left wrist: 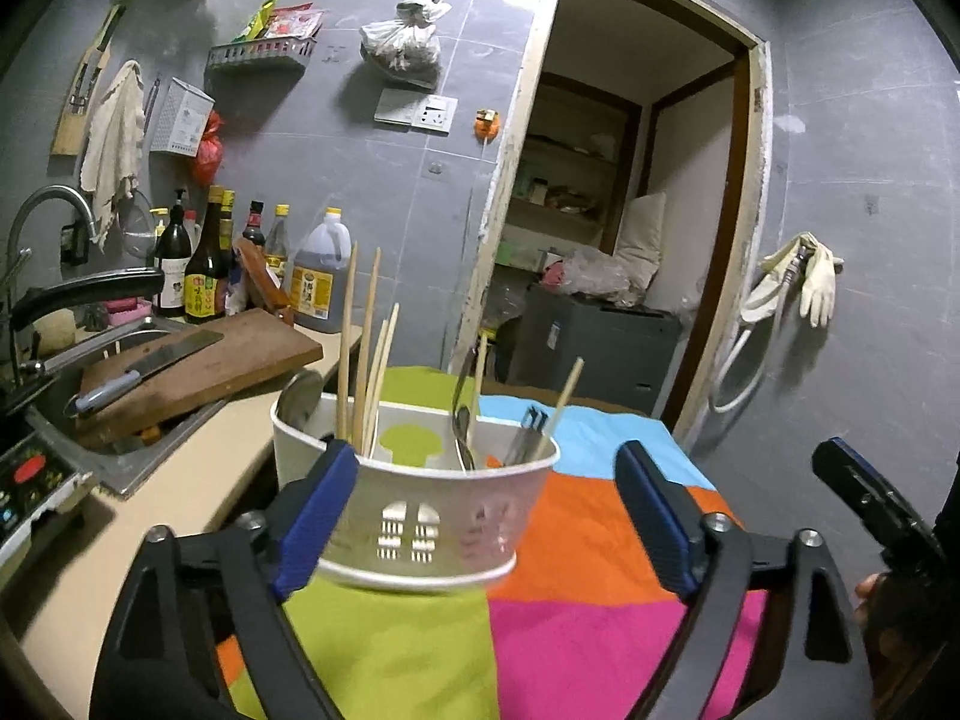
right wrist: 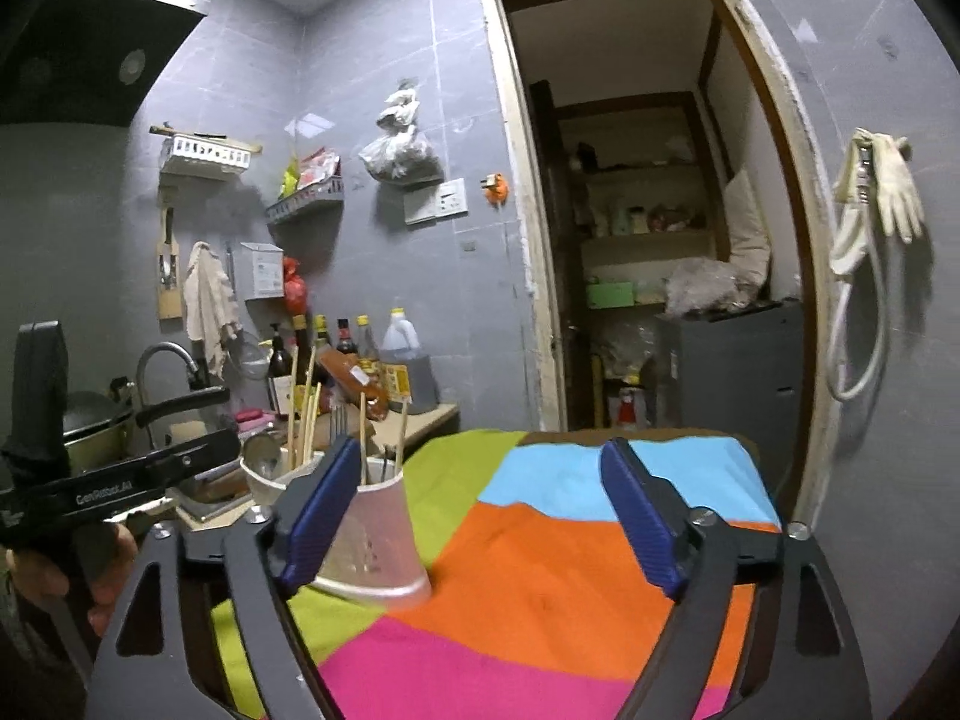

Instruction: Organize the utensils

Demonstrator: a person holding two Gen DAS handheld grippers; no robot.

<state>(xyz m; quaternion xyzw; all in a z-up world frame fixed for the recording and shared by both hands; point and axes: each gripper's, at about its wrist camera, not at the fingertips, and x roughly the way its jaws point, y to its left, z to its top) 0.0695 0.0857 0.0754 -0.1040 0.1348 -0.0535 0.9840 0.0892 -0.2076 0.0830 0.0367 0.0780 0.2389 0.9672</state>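
Observation:
A white utensil holder [left wrist: 420, 516] stands on the colourful cloth [left wrist: 588, 618]. It holds several wooden chopsticks [left wrist: 360, 360], a spoon [left wrist: 462, 420] and a fork [left wrist: 528, 426]. My left gripper [left wrist: 480, 510] is open, its blue fingers [left wrist: 318, 516] to either side of the holder, apart from it. In the right wrist view the holder [right wrist: 372, 534] sits at the left, behind the left finger [right wrist: 324, 510]. My right gripper [right wrist: 486, 510] is open and empty over the cloth [right wrist: 540, 570].
A counter at left carries a wooden cutting board [left wrist: 198, 366] with a cleaver [left wrist: 144, 372], a sink [left wrist: 66, 420] with a tap, and several sauce bottles [left wrist: 204, 264]. An open doorway [left wrist: 624, 228] is behind the table. The other gripper [left wrist: 870, 504] shows at the right edge.

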